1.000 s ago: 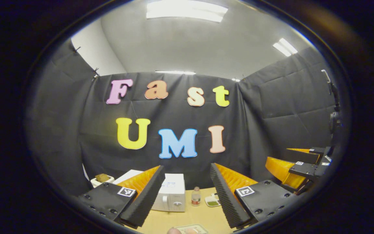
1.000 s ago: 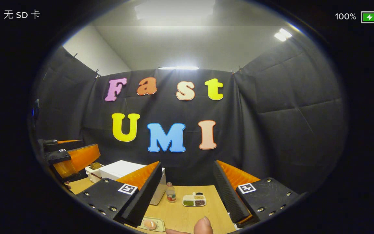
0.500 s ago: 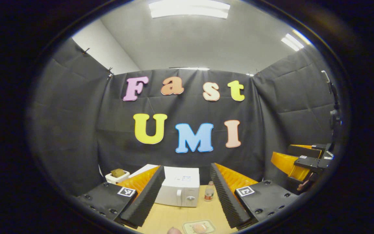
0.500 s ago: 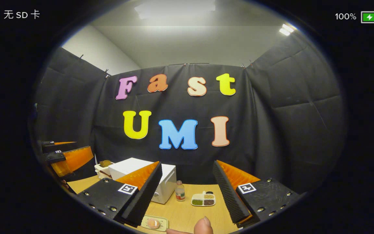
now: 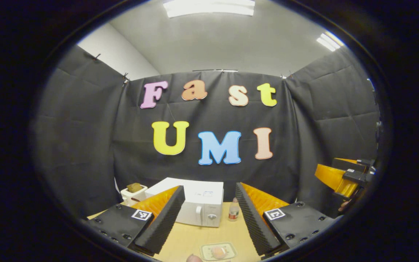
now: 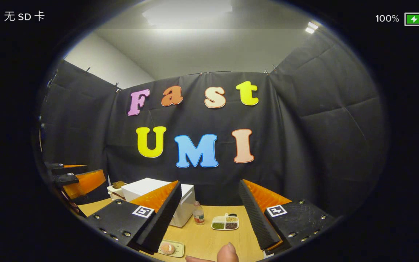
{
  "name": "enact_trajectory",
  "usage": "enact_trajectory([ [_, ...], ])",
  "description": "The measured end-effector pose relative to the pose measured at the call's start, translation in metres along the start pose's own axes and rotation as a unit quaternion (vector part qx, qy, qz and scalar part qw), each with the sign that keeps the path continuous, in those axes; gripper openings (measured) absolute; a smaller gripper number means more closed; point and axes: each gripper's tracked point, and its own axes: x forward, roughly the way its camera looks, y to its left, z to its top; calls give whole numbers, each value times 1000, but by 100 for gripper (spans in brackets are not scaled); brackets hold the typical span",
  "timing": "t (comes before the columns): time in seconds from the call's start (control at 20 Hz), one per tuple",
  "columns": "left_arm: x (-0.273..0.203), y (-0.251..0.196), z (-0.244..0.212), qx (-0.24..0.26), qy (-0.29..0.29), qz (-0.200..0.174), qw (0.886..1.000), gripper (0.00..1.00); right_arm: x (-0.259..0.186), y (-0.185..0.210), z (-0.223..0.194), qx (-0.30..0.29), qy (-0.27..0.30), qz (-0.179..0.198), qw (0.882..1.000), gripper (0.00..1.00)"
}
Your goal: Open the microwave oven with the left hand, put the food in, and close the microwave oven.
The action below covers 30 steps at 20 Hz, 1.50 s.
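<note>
Both claws hang apart and empty above the pale wooden table (image 5: 195, 238): the left gripper (image 5: 209, 218) frames a round, tan piece of food on a small pale tray (image 5: 218, 251) nearest, then the shut white box-shaped microwave oven (image 5: 200, 203) (a small bottle (image 5: 233, 214) beside it). The right gripper (image 6: 209, 214) waits. A sideways tug on the door could knock the bottle.
</note>
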Motion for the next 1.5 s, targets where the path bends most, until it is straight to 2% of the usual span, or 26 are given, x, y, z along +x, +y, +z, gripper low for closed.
enact_trajectory([
  [0.3, 24, 15, -38, 11, 13, -3, 1000, 94, 9, -3, -13, 1, 16, -15, 1000, 96],
  [0.65, 106, 35, -112, 16, 37, -61, 997, 94, 37, 14, -23, -28, 34, -85, 995, 96],
  [0.7, 118, 39, -126, 13, 44, -68, 997, 97, 42, 13, -25, -29, 37, -102, 994, 96],
  [0.75, 131, 43, -143, 7, 54, -75, 996, 94, 46, 13, -26, -29, 42, -117, 992, 96],
  [0.9, 166, 57, -177, -2, 70, -92, 993, 96, 51, 18, -30, -36, 58, -153, 986, 97],
  [0.95, 178, 59, -186, 3, 70, -97, 993, 94, 52, 16, -29, -40, 61, -168, 983, 96],
  [1.1, 213, 58, -215, 25, 74, -114, 990, 94, 49, 12, -31, -49, 71, -206, 975, 96],
  [1.3, 243, 55, -252, 26, 84, -126, 988, 94, 41, 10, -38, -68, 89, -240, 964, 96],
  [1.5, 264, 56, -295, 36, 106, -129, 985, 94, 40, 11, -48, -75, 116, -257, 956, 96],
])
